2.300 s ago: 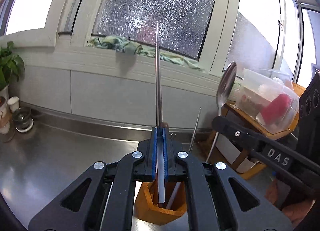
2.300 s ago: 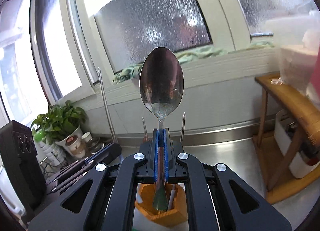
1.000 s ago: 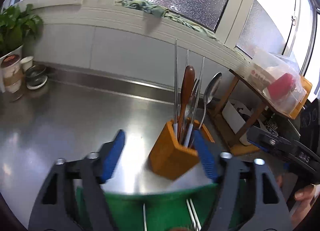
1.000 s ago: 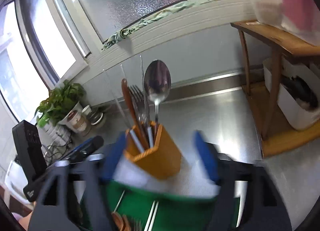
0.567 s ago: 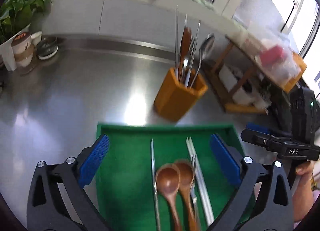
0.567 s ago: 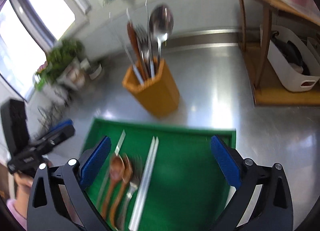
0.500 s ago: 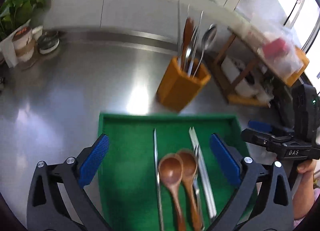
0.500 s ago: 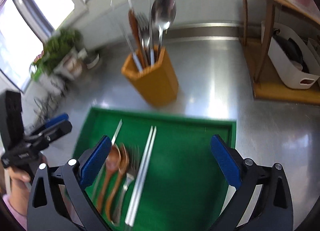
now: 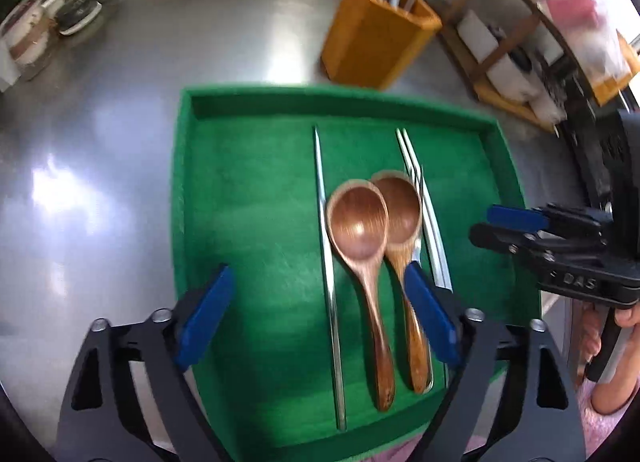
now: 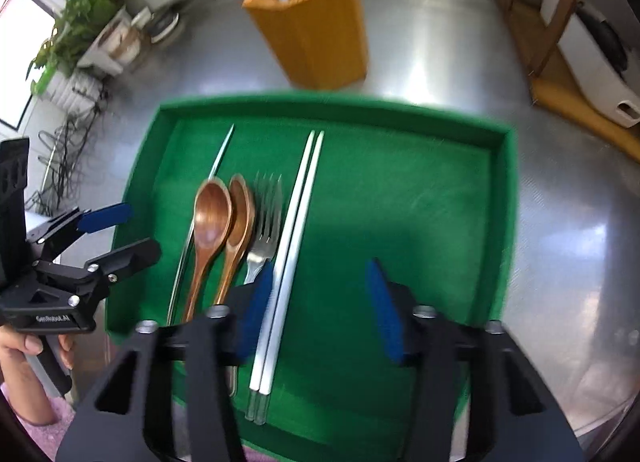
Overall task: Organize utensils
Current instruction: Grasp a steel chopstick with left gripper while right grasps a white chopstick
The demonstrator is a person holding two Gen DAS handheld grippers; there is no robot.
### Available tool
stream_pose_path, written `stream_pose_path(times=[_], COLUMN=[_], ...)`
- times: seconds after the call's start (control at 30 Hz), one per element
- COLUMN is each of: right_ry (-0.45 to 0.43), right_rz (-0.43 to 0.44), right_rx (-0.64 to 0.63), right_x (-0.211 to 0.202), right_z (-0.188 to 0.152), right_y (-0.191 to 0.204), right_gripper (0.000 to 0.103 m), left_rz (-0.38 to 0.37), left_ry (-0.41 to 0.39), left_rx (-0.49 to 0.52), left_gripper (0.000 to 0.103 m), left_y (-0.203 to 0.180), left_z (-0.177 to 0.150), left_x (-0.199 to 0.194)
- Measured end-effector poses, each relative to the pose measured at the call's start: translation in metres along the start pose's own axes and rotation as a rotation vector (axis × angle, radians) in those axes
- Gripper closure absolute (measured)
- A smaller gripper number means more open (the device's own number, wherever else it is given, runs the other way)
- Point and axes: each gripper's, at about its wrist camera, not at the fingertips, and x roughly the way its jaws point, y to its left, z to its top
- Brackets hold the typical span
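A green tray point(image 9: 184, 166) lies on the steel counter. In it lie a single metal chopstick point(image 9: 326, 222), two wooden spoons point(image 9: 360, 222), a fork point(image 10: 266, 214) and a pair of pale chopsticks point(image 10: 298, 214). My left gripper point(image 9: 318, 302) hovers over the single chopstick and the spoon handles. Its jaws are closing and touch nothing. My right gripper point(image 10: 320, 302) hangs over the tray with its jaws closing. The chopstick pair lies just inside its left pad, untouched. Behind the tray an orange holder point(image 10: 316, 26) holds several utensils.
A wooden rack point(image 9: 516, 42) with white bins point(image 10: 600, 62) stands to the right of the holder. Potted plants point(image 10: 80, 22) and small cups point(image 9: 32, 38) sit at the far left. A hand point(image 10: 24, 346) grips the left gripper's handle.
Both grippers have let go of their utensils in the holder. They have tipped downward and dropped closer to the tray. Their jaws opened wide and have narrowed again, the right one more.
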Motion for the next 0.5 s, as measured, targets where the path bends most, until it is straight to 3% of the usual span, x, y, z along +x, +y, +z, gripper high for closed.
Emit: stream_pose_path(times=[0.07,0.13,0.3,0.5], right_ry=[0.022,0.036,0.057,0.066], right_rz=[-0.001,-0.001,0.004,-0.084], right_rx=[0.000,-0.006,-0.001,-0.040], right_x=[0.006,0.011,0.021,0.023], right_z=[-0.002,-0.005,-0.005,-0.005], right_y=[0.003,0.006,0.012,0.023], right_gripper=[0.073,0.077,0.077,0.078], left_rz=[0.022,0.023,0.015,0.049], left_ry=[0.030,0.050,0.062,0.070], left_rx=[0.011,0.017,0.015,0.067], left_gripper=[0.043,0.048,0.049,0.050], left_y=[0.000,0.000,0.003,-0.004], left_z=[-0.004,-0.007,-0.012,-0.011], left_x=[0.006,0.011,0.016,0.017])
